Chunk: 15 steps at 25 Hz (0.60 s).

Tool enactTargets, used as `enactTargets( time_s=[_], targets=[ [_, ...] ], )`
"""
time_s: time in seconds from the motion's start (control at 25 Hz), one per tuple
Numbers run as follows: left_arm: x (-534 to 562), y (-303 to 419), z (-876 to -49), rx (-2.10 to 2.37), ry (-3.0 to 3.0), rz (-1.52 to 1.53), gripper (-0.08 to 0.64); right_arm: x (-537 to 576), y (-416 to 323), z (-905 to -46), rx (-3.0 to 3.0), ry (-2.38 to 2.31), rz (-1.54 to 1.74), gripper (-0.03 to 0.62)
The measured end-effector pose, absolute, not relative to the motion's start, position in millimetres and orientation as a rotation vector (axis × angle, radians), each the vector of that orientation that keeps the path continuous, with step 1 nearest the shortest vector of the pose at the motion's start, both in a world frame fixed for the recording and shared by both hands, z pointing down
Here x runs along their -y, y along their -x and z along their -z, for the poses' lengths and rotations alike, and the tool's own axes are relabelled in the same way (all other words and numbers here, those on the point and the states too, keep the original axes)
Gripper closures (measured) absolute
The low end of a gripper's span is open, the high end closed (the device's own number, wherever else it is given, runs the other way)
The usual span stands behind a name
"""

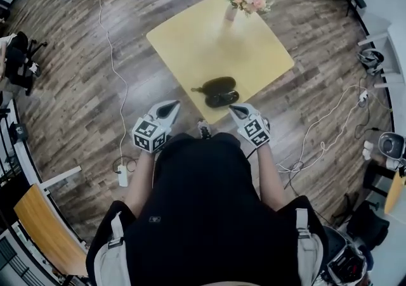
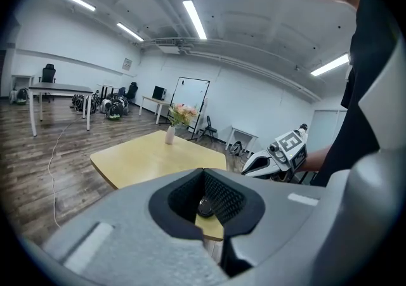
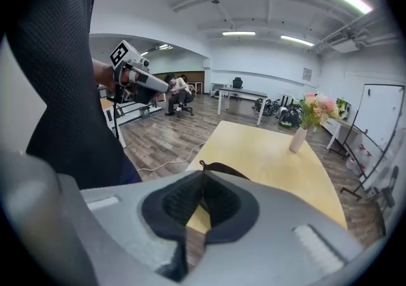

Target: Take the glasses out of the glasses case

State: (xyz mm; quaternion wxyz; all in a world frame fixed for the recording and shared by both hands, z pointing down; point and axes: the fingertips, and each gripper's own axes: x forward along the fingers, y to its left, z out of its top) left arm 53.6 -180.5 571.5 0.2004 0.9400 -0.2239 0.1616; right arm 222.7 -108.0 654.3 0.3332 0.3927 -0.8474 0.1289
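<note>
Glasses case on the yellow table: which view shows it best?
Head view: the dark oval glasses case lies whole, unobstructed, near the yellow square table's front edge. Right gripper view shows only its top edge above the jaws; left gripper view, a sliver between the jaws.

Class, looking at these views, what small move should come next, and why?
Probably reach the right tool forward to the glasses case. The case lies, apparently open, near the front edge of the table, while the right tool and the left tool are shut, empty and held back from it.

Bright ceiling strip lights (image 2: pixel 195 18), fisheye-warped edges
</note>
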Motion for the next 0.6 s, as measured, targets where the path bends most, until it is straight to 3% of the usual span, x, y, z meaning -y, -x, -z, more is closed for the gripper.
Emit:
enactTargets(
  time_s=[0.6],
  targets=[
    [181, -45, -577, 0.919, -2.505, -0.383, 0.549, 143, -231, -705, 2.125, -0.601, -0.202, 0.588]
  ],
)
